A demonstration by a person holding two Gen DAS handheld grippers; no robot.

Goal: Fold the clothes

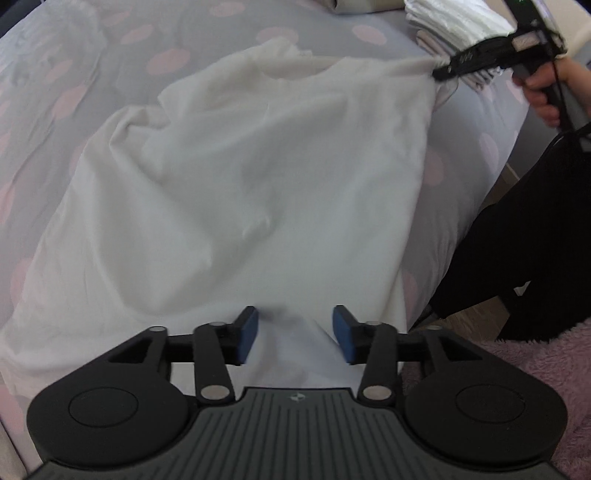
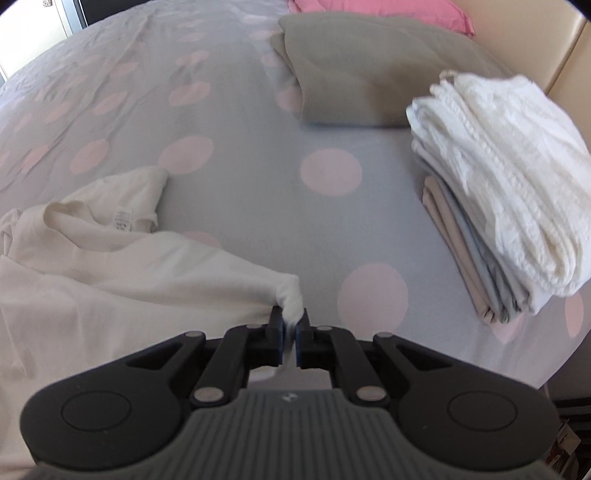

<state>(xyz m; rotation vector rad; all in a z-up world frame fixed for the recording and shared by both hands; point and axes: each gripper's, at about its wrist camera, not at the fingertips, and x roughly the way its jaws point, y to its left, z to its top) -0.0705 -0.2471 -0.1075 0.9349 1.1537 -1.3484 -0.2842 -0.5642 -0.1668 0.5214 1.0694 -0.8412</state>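
Right gripper [image 2: 291,325] was clamped tight on a bunched shoulder corner of the white shirt [image 1: 240,192] (reaching out level across the bed [image 2: 258,155]). Left gripper [image 1: 295,334] hovered wide open over the hem, gripping nothing. Shirt lay spread flat.

Grey bedsheet [image 2: 258,206] with pink dots; olive pillow [image 2: 369,70], pink pillow [image 2: 388,9] behind; pink shaggy rug [image 1: 546,369].

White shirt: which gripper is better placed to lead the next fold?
Right. The right gripper is already shut on a corner of the white shirt, near the collar end. The left gripper is open over the hem, holding nothing; it must close first.
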